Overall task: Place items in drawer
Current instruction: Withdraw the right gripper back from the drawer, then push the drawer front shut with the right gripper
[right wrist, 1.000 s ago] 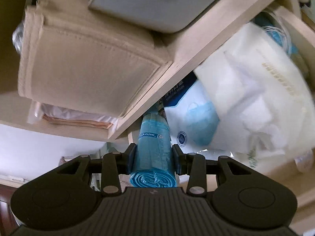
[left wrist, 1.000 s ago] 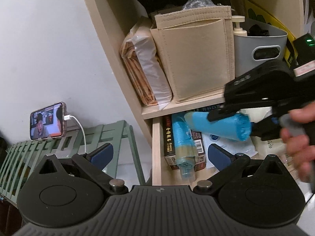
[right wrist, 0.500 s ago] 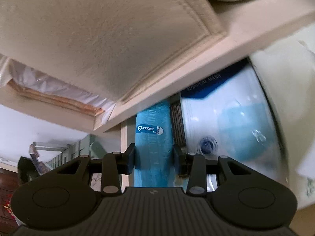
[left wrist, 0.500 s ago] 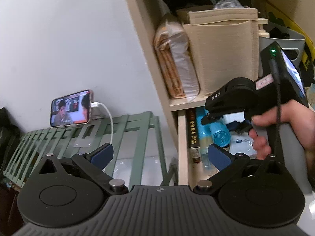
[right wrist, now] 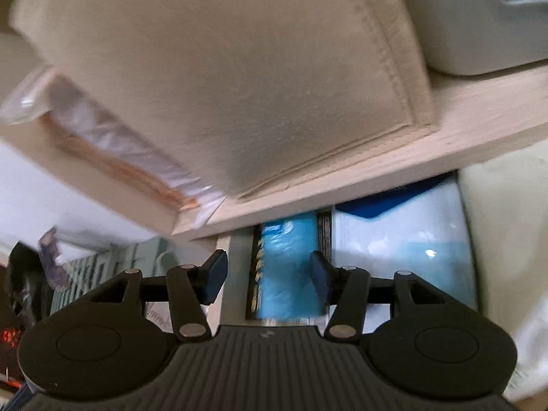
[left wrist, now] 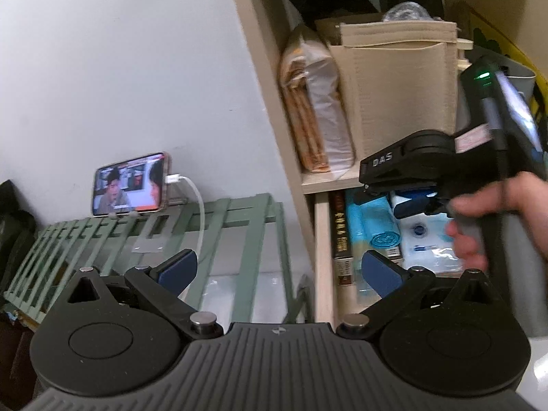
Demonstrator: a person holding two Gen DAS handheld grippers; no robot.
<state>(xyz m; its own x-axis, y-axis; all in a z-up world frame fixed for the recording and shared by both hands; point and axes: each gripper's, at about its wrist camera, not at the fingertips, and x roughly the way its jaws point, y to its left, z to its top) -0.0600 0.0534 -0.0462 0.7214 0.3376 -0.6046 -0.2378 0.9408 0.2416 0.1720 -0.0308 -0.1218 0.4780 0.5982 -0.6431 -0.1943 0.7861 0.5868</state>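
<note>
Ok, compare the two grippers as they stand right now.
The left gripper hangs outside the drawer, beside the green rack, jaws spread widest. The right gripper sits over the drawer above the blue roll, jaws less spread. Both are open and hold nothing.

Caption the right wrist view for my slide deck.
Open right tongs above the blue roll lying in the drawer, under the shelf.

- bright blue roll point(right wrist: 287, 263), dark label strip with pale print
- pale wood drawer point(left wrist: 323, 246)
- beige felt organizer point(left wrist: 400, 89)
- grey bin point(right wrist: 479, 17)
- sage-green slatted rack point(left wrist: 102, 236)
- black grippers, navy blue pads point(left wrist: 178, 267)
</note>
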